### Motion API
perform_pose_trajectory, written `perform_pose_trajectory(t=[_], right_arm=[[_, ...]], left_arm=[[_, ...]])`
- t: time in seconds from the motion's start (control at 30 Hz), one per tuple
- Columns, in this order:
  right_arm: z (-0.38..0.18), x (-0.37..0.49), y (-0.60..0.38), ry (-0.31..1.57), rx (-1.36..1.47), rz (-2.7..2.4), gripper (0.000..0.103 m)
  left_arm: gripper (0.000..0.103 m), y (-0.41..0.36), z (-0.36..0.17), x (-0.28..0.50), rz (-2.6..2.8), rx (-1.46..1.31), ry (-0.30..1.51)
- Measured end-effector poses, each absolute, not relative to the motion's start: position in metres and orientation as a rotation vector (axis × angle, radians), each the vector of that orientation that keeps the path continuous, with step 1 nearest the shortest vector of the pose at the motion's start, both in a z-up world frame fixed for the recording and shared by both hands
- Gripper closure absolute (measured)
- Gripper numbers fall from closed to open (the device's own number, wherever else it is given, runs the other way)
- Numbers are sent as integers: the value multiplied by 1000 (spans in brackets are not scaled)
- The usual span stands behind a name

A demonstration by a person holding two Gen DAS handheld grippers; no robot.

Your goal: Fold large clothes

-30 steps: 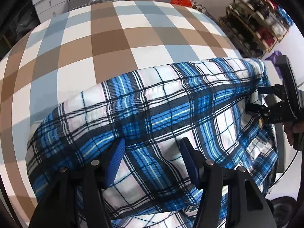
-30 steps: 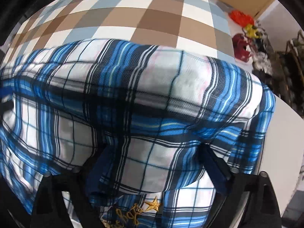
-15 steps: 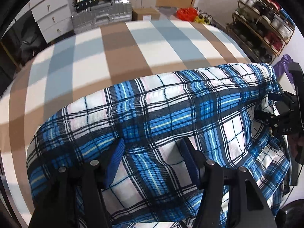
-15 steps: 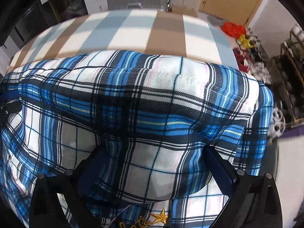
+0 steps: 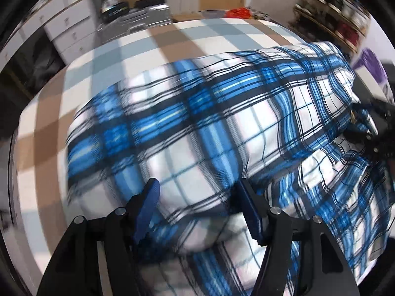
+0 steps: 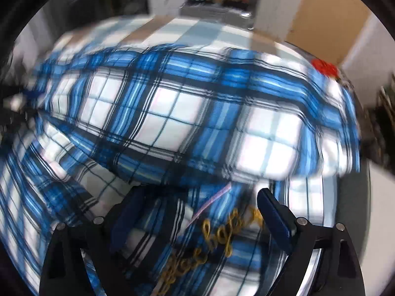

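Note:
A blue, white and black plaid shirt (image 5: 222, 113) lies folded over itself on a checked bed cover (image 5: 123, 56). My left gripper (image 5: 197, 197) is shut on a thick bulge of the shirt's upper fold, and its jaws are easing open. My right gripper (image 6: 197, 204) stands wide with its jaws closing. Its pads press on nothing. Under it lies the shirt's lower layer with gold embroidery (image 6: 209, 241), and the upper fold (image 6: 187, 113) lies just beyond its fingertips. The left wrist view shows the right gripper (image 5: 377, 133) at the shirt's right end. Both views are blurred.
The brown, grey-blue and white bed cover (image 6: 197, 32) stretches beyond the shirt. White drawers (image 5: 69, 32) and a silver suitcase (image 5: 143, 17) stand past the bed's far edge. A shoe rack (image 5: 333, 17) is at the right, with a red object (image 6: 323, 66) on the floor.
The shirt's upper fold has slid off the right gripper's fingers, which now show bare over the embroidered layer. Both views have swung and blurred; more of the room shows beyond the bed.

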State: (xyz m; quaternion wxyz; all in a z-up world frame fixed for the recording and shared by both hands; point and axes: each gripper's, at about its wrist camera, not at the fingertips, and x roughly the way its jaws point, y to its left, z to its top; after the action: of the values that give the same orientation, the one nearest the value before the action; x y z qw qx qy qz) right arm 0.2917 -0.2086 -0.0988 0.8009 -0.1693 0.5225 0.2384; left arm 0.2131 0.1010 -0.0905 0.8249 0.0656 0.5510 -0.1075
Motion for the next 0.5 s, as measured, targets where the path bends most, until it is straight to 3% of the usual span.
perform_pose_trajectory(t=[0.07, 0.37, 0.5], right_arm=[[-93, 286, -221, 1149, -290, 510, 13], [-9, 178, -284, 847, 168, 649, 12], [-1, 122, -293, 698, 289, 693, 4]], left_arm=[[44, 108, -79, 194, -216, 95, 1183], [43, 111, -35, 71, -164, 9, 1092], [43, 119, -31, 39, -150, -107, 1041]])
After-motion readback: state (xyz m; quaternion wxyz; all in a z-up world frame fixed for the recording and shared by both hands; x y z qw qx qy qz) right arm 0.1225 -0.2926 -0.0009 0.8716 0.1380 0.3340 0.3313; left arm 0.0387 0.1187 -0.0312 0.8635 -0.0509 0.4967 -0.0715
